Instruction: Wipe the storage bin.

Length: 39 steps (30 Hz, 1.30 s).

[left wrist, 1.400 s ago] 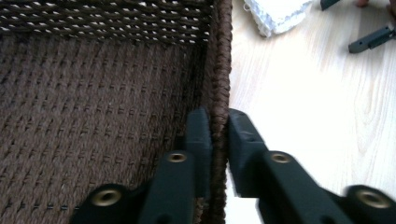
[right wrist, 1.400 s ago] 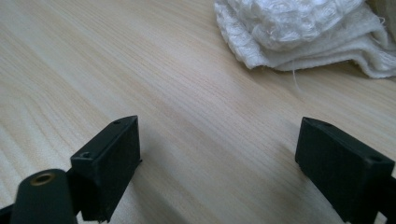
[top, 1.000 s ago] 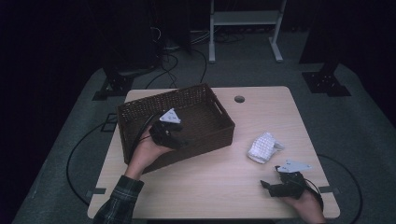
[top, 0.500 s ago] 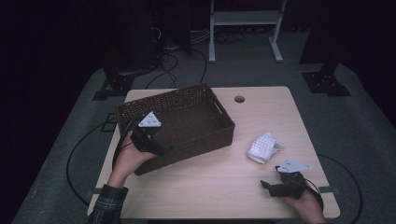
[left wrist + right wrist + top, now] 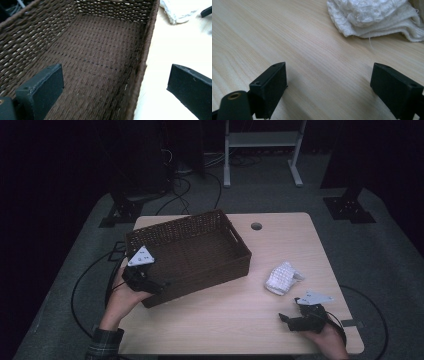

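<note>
A dark brown wicker basket stands on the left half of the light wooden table, with nothing in it. My left gripper is at the basket's near left corner. Its jaws have just been opening and now stand open astride the near wall, one inside the basket and one over the table, gripping nothing. A crumpled white cloth lies on the table to the right of the basket. My right gripper rests low on the table just short of the cloth, open and empty.
A round cable hole sits near the table's far edge. Black cables loop on the grey floor to the left. A white metal frame stands beyond the table. Bare tabletop lies between the basket and the near edge.
My left gripper has moved left and toward the person, from over the basket's inside to its near left corner, and its jaws have widened. The right gripper, cloth and basket have stayed put.
</note>
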Each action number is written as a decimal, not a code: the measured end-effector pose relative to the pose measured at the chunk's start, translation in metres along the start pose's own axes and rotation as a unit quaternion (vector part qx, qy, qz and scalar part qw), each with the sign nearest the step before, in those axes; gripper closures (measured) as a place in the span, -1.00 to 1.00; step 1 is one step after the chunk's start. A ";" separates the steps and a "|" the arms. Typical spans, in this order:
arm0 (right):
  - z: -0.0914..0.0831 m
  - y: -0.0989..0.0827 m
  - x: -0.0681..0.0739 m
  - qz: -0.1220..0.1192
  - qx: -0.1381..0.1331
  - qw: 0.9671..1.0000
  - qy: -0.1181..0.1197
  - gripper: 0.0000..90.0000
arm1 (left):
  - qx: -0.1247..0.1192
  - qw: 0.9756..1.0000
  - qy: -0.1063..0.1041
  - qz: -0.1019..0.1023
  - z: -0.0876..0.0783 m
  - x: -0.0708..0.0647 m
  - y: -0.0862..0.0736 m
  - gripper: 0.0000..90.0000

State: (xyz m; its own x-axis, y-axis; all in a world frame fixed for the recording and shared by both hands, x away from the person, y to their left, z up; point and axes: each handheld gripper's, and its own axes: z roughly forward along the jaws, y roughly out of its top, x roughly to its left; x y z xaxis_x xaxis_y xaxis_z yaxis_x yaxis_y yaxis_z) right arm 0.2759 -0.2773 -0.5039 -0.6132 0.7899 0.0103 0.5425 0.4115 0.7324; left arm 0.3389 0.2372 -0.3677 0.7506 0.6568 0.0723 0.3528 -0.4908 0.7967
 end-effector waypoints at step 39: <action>0.000 0.000 0.000 0.000 0.000 1.000 0.001 -0.71 | -0.022 0.996 0.052 -0.074 -0.037 0.021 -0.102 -1.00</action>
State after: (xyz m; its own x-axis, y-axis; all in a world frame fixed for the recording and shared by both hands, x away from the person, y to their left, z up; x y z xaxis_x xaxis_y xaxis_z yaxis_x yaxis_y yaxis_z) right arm 0.2753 -0.2774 -0.5039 -0.6142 0.7891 0.0110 0.5424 0.4120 0.7322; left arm 0.2982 0.3226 -0.4253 0.6289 0.7773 0.0126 0.4291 -0.3606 0.8281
